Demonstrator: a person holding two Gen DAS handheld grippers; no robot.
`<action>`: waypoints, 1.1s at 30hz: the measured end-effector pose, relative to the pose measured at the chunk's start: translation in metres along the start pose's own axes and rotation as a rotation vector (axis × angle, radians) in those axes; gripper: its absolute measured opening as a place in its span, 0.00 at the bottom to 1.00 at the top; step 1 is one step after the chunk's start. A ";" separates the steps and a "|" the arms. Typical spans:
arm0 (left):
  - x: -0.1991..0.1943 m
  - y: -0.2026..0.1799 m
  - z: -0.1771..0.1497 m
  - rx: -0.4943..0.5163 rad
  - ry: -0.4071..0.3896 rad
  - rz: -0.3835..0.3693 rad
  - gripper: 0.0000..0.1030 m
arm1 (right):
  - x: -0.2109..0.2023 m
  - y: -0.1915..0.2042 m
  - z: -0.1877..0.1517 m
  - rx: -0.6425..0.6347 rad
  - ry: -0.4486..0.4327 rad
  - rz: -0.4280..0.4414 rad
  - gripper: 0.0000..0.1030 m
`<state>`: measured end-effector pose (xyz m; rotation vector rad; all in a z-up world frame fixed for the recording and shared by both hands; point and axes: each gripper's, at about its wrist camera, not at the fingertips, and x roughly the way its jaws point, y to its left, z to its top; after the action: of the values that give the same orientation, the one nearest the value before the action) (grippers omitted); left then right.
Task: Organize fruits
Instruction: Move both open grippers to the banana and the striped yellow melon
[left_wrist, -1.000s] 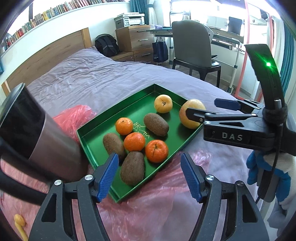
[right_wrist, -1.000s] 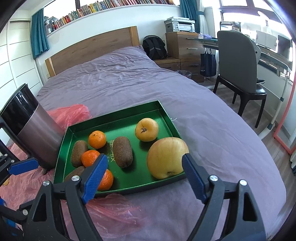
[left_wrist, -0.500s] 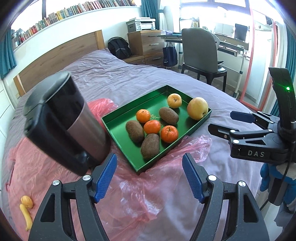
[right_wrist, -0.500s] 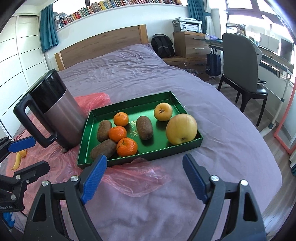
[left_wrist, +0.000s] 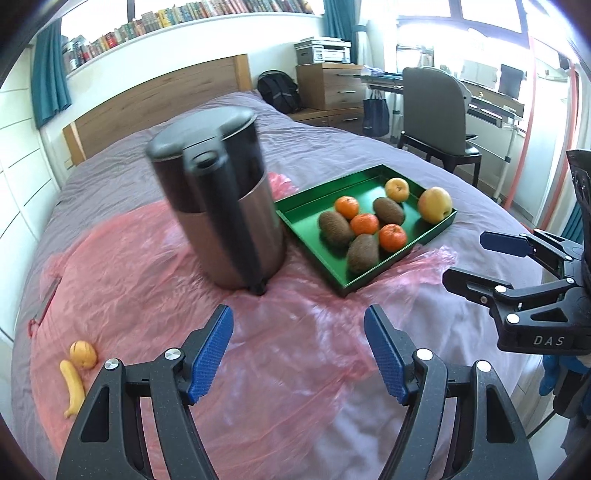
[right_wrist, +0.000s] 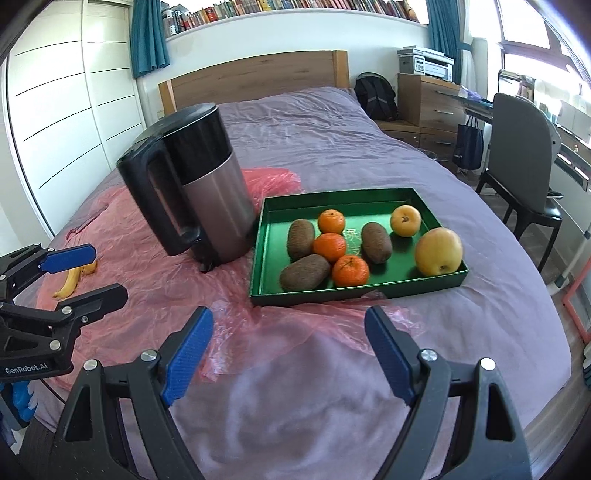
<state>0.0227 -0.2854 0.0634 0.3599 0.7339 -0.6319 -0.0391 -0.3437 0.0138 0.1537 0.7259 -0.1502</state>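
Both the left gripper (left_wrist: 299, 354) and right gripper (right_wrist: 288, 354) are hovering wide and empty over a bed (right_wrist: 369, 406). Fruits are lying in a green tray (right_wrist: 258, 258) beside a kettle (right_wrist: 195, 192); a banana (left_wrist: 74, 387) is lying apart.

Both cameras sit low behind their own tongs, tilted down across the bed (left_wrist: 332, 155) toward the headboard. The left view stands nearer the kettle (left_wrist: 221, 206); the right view faces the green tray (right_wrist: 264, 240) more squarely. Both share kettle, tray, pink plastic sheet (right_wrist: 155, 295) and banana (left_wrist: 74, 387). Each view catches the other tongs at its edge.
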 end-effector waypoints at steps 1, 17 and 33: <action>-0.002 0.008 -0.005 -0.012 0.002 0.006 0.66 | 0.001 0.008 -0.001 -0.007 0.004 0.007 1.00; -0.030 0.142 -0.079 -0.223 0.012 0.124 0.76 | 0.024 0.136 -0.005 -0.179 0.077 0.146 1.00; -0.024 0.261 -0.146 -0.434 0.053 0.276 0.77 | 0.082 0.232 0.001 -0.360 0.155 0.319 1.00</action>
<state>0.1036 -0.0026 0.0019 0.0738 0.8318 -0.1930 0.0659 -0.1233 -0.0202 -0.0646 0.8603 0.2992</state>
